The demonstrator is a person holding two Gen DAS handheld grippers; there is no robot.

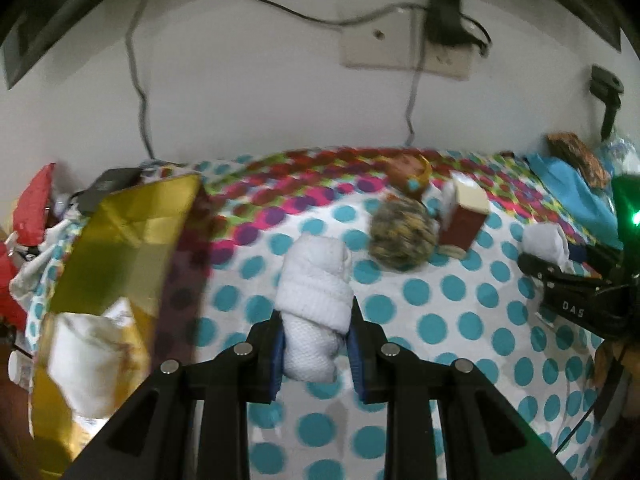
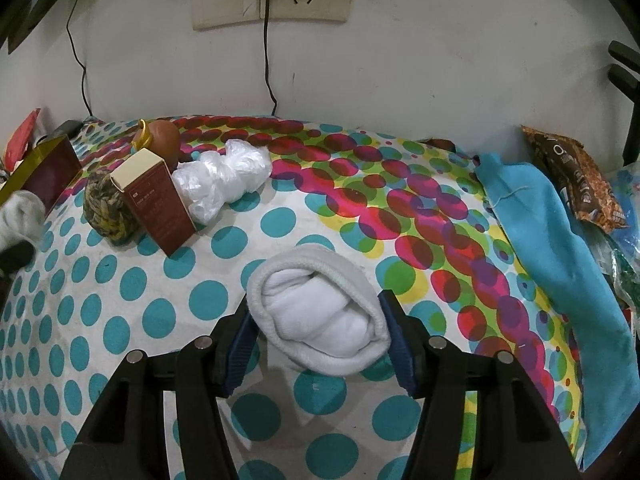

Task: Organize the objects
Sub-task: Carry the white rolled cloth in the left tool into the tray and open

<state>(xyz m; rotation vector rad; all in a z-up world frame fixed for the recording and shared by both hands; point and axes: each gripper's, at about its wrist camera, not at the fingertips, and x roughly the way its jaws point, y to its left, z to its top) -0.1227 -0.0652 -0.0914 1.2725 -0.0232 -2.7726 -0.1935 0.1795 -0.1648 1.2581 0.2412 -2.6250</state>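
Two rolled white socks, one (image 1: 312,312) clamped in the left gripper (image 1: 316,354) above the dotted sheet (image 1: 460,320), one (image 2: 320,320) gripped by the right gripper (image 2: 318,346) on the sheet, one red carton (image 2: 158,200), one rope ball (image 2: 106,210), one gold bag (image 1: 120,248), carton print unreadable

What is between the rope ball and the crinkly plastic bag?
The red box stands between the rope ball and the plastic bag, clearest in the right wrist view.

Gold box (image 1: 120,240) blurred, its contents hard to tell.
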